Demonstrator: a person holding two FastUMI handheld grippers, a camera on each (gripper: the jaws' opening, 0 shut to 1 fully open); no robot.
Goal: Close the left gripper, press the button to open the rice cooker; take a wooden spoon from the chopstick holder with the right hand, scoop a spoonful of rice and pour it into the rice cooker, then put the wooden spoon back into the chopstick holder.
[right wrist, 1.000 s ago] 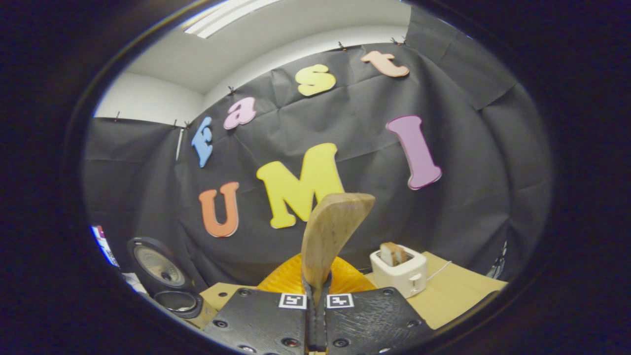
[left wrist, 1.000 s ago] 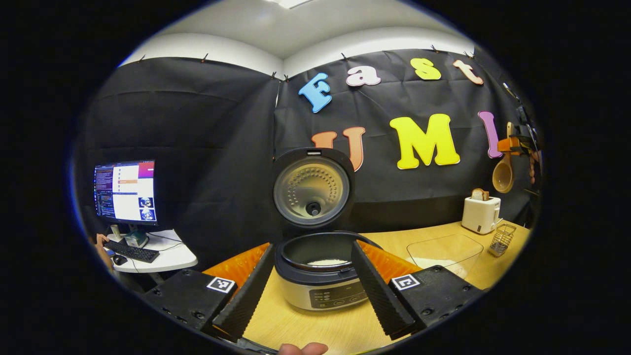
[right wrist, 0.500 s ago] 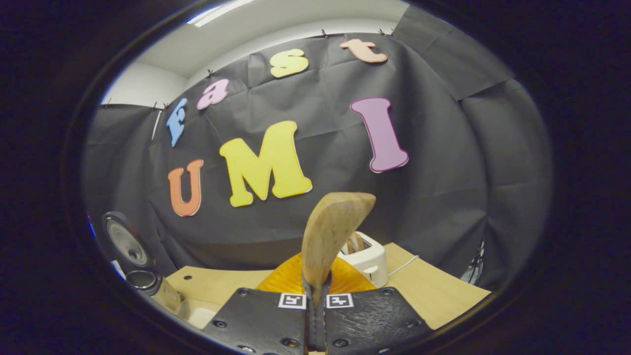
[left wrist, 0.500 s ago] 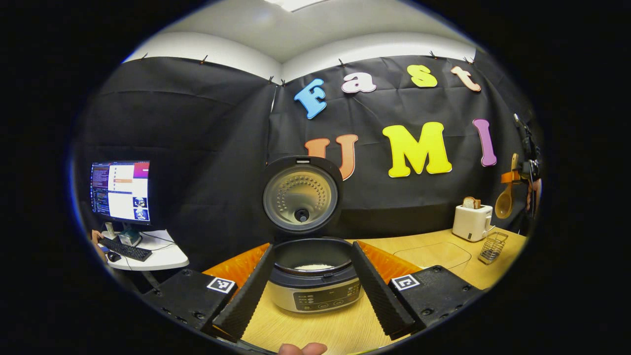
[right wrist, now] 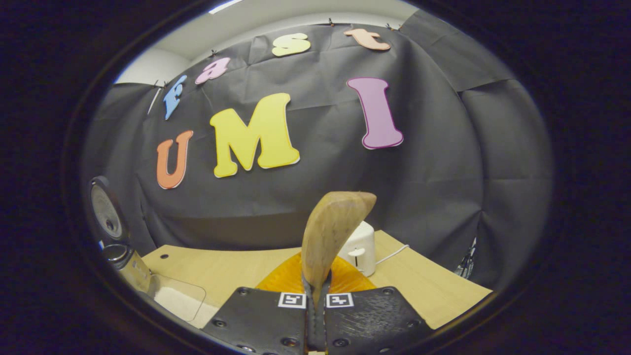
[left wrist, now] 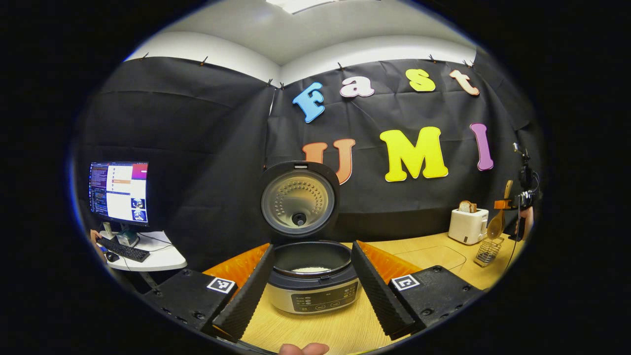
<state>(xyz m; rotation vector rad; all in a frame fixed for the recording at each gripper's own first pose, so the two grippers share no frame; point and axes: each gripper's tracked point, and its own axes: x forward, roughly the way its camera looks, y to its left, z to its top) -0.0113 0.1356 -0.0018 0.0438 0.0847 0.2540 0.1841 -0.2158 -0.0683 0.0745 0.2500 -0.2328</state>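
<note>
Left gripper [left wrist: 311, 296]: I have it spread wide, jaws apart and grasping nothing; its two fingers frame the rice cooker from either side without touching it.

Rice cooker [left wrist: 312, 291]: it stands on the bench [left wrist: 345, 330] just ahead of my left gripper, lid [left wrist: 298, 199] swung upright, a little white rice [left wrist: 311, 269] lying in the bottom of the inner pot. In the right gripper view I see it at the far left edge of the bench.

Right gripper [right wrist: 315, 323]: clenched tight on the handle of the wooden spoon [right wrist: 329, 235]; both fingers press on the handle, which rises straight up between them. From the left gripper view I see this gripper [left wrist: 504, 204] off at the right end of the bench, with the spoon [left wrist: 497, 224] hanging bowl-down from it.

Spoon bowl: it sits right over the mouth of the chopstick holder [left wrist: 487, 251]; I cannot tell whether it touches the wire rim.

Chopstick holder: a wire basket near the right edge of the bench, just beside the toaster [left wrist: 468, 224].

Rice container [right wrist: 177, 298]: a clear tub with white rice in it, between the cooker and the toaster.

Toaster: toward the back right corner of the bench, bread in its slot.
</note>
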